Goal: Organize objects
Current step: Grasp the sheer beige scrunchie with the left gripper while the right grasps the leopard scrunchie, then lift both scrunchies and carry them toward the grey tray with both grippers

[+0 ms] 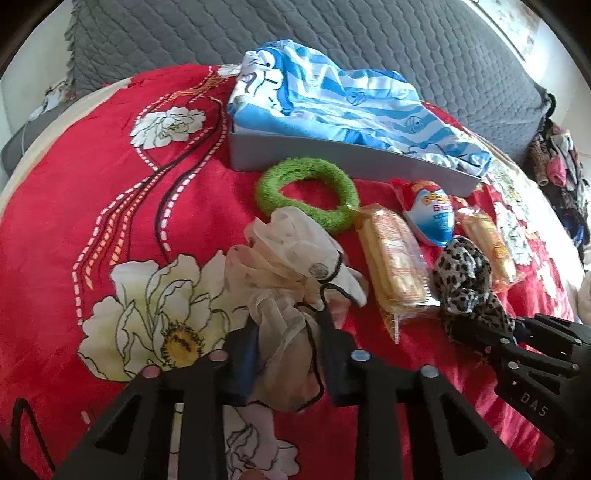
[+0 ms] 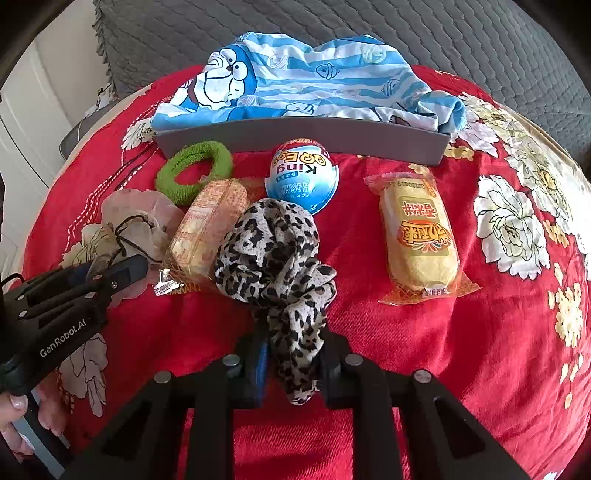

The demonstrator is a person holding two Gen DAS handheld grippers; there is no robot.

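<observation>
My left gripper (image 1: pixel 286 325) is shut on a cream chiffon scrunchie (image 1: pixel 295 258) on the red floral blanket; it also shows in the right wrist view (image 2: pixel 133 225). My right gripper (image 2: pixel 293 339) is shut on a leopard-print scrunchie (image 2: pixel 273 251), seen too in the left wrist view (image 1: pixel 461 273). A green fuzzy ring (image 1: pixel 306 192) (image 2: pixel 194 171), two wrapped yellow cakes (image 1: pixel 391 262) (image 2: pixel 419 236), and a blue toy egg (image 1: pixel 432 214) (image 2: pixel 301 175) lie in front of a grey tray (image 1: pixel 332 155) (image 2: pixel 295 134) holding a blue-striped cloth (image 1: pixel 332 99) (image 2: pixel 295 81).
The red floral blanket (image 2: pixel 406 350) covers a bed with a grey quilt (image 1: pixel 332 33) behind the tray. A pile of clothes (image 1: pixel 561 170) lies at the far right. A white wall and cable are at the left.
</observation>
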